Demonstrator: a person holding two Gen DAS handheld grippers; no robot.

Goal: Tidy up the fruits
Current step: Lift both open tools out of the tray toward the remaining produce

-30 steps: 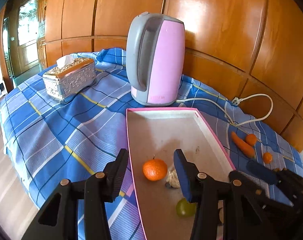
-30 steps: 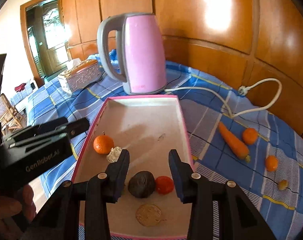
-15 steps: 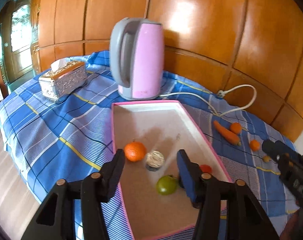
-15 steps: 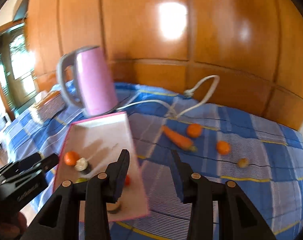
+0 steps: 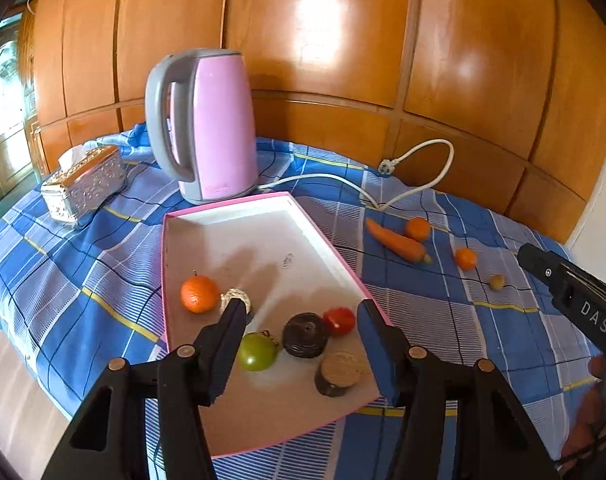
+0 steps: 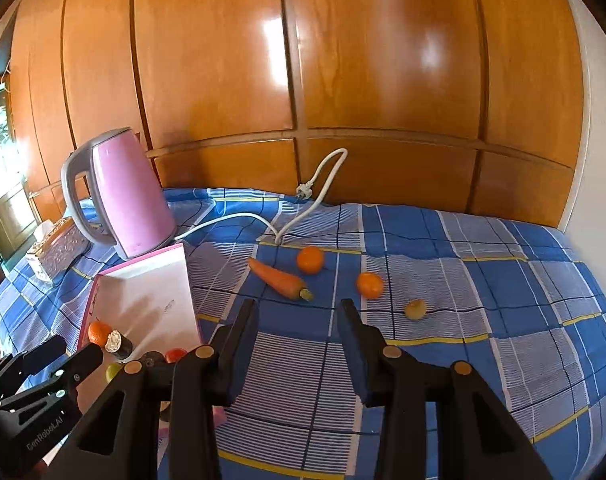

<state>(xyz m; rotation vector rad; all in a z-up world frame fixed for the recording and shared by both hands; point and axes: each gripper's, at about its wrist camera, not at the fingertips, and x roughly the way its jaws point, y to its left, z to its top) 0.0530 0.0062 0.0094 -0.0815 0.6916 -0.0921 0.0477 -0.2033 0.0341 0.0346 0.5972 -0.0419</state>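
Observation:
A pink-rimmed tray [image 5: 303, 216] lies on the checked cloth. It holds an orange [image 5: 199, 294], a green fruit [image 5: 257, 351], a red tomato [image 5: 339, 321], a dark round fruit [image 5: 305, 335], a foil-wrapped piece [image 5: 235, 298] and a brown stub [image 5: 339, 372]. My left gripper [image 5: 301, 306] hovers open over the tray's near end, gripping nothing. On the cloth to the tray's right lie a carrot [image 6: 279, 278], two oranges [image 6: 310, 259] [image 6: 369, 284] and a small yellowish fruit [image 6: 415, 309]. My right gripper [image 6: 298, 306] stands open and empty just short of the carrot.
A pink kettle [image 5: 207, 128] stands behind the tray, its white cord [image 5: 415, 160] looping over the cloth to the wood-panelled wall. A silver tissue box [image 5: 83, 182] sits at the far left. The table's edge drops off at the left and near side.
The left gripper pulled back from the orange in the tray and its jaws widened. The right gripper swung right, from over the tray to over the cloth by the carrot.

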